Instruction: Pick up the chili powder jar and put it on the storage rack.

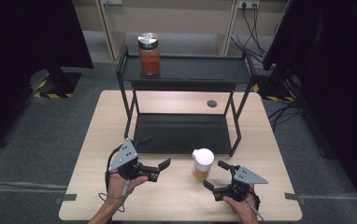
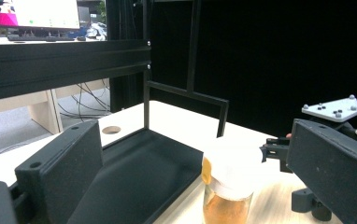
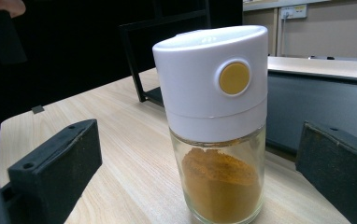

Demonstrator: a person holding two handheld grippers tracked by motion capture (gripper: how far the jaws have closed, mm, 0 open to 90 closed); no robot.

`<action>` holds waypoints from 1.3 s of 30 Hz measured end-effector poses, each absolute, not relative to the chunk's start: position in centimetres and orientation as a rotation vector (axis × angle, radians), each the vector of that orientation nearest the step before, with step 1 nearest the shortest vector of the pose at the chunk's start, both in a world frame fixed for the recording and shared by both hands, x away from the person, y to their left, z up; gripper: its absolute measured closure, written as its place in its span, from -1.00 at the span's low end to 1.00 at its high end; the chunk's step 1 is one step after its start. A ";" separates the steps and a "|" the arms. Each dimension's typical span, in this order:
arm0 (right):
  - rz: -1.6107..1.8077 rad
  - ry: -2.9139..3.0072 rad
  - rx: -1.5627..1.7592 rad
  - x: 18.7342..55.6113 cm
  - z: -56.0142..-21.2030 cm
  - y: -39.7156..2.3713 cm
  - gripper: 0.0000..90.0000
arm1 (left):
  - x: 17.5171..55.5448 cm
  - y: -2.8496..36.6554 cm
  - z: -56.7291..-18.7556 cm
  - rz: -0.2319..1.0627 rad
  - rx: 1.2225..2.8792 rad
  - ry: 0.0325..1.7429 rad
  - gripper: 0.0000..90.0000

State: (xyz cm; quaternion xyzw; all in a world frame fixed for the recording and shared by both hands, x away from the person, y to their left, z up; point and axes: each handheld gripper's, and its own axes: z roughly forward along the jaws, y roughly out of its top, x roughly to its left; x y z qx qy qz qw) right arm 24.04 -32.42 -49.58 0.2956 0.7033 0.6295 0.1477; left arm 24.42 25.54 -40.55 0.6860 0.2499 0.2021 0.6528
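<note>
On my left, my left gripper [image 1: 160,169] sits low over the light wooden table [image 1: 92,154], just in front of the near left corner of the black two-tier rack [image 1: 181,70]. Its jaws are spread apart with nothing between them, pointing to the right toward the middle of the table.

Farther back, on the left part of the rack's top shelf, a jar of red-orange contents [image 1: 149,53] stands upright under a shiny metal lid.

Moving right, the spice shaker [image 1: 203,164] stands upright on the table, just in front of the rack's lower shelf and near its right leg. It is a clear glass body [image 3: 223,182] holding orange-brown powder, which fills roughly the lower part of the glass. Above that is a tall white cap [image 3: 211,81], wider than the glass, with a round yellow button [image 3: 234,78] on its side. From my left gripper view the shaker [image 2: 228,182] shows ahead between my jaws, some way off, beside the dark lower shelf.

On the right, my right gripper [image 1: 215,175] is close beside the shaker, its jaws wide and released, one tip near the shaker's right side and the other nearer me. In my right gripper view the shaker stands between my two jaws without either one touching it.
</note>
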 end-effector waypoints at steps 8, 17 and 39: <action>1.812 2.022 0.849 24.0 -49.6 -32.4 -0.98 | 24.2 25.4 -42.2 0.441 1.571 0.572 -0.94; 1.813 2.022 0.849 24.0 -49.6 -32.4 -0.98 | 23.8 25.6 -44.0 0.434 1.573 0.581 -0.94; 1.818 2.026 0.842 24.2 -49.7 -32.4 -0.98 | 23.1 26.1 -48.0 0.424 1.559 0.577 -0.94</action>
